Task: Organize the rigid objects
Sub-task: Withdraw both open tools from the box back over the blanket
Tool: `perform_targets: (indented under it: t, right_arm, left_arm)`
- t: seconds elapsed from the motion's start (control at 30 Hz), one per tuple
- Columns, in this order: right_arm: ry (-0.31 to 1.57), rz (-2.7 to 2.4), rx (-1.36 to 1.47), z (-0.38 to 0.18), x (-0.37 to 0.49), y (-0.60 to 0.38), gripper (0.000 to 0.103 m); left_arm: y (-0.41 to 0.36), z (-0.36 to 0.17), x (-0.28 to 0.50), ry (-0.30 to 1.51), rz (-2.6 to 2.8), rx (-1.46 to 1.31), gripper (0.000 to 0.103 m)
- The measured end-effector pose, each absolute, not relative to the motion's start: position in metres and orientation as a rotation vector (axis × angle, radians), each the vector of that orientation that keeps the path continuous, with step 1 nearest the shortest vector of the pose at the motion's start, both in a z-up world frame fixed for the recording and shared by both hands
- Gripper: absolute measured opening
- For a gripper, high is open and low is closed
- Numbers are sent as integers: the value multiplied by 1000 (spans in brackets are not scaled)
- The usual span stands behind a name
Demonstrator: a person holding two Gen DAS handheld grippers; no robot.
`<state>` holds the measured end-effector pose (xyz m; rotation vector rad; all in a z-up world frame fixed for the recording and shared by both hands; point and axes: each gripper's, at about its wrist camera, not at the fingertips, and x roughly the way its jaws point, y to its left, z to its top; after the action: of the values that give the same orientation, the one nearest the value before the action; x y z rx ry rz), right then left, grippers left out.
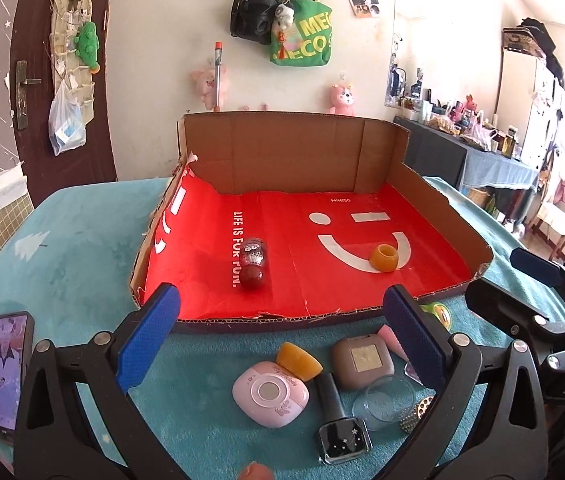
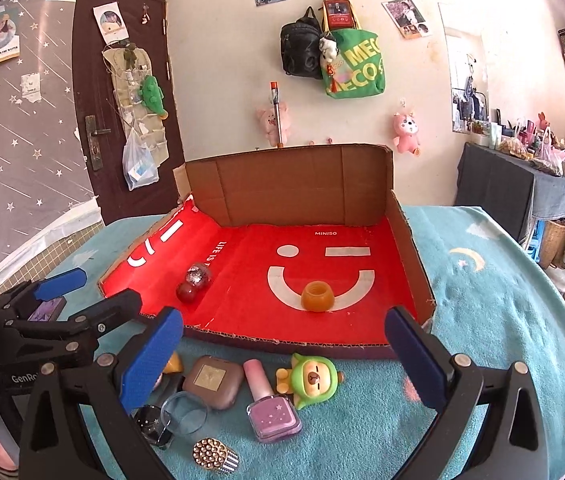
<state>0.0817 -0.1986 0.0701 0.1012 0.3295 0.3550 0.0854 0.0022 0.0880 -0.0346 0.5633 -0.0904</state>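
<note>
So we've got both grippers hovering over the teal table cover (image 2: 482, 280), just in front of the cardboard tray (image 1: 294, 148) with the red smiley liner. Left gripper (image 1: 282, 332) has its fingers spread wide and holds nothing; same for the right gripper (image 2: 284, 344).

Two things are in the tray: a red glitter bottle (image 1: 253, 264) lying on its side and an amber jar (image 1: 383, 258) sitting on the smile. On the cloth near us sit a pink compact (image 1: 270, 394), a taupe case (image 2: 213, 381), a black nail polish (image 1: 342, 428), a lilac nail polish (image 2: 268, 408), a clear lid (image 2: 184, 412), a green figurine (image 2: 312, 378) and a rhinestone piece (image 2: 215, 455), bunched close together.
</note>
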Motion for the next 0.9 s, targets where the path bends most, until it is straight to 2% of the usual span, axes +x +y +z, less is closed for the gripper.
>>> perform_targets:
  t: [0.9]
  right_arm:
    - [353, 373, 83, 36, 55, -196, 103]
  left_arm:
    - [3, 67, 54, 622, -95, -65, 103]
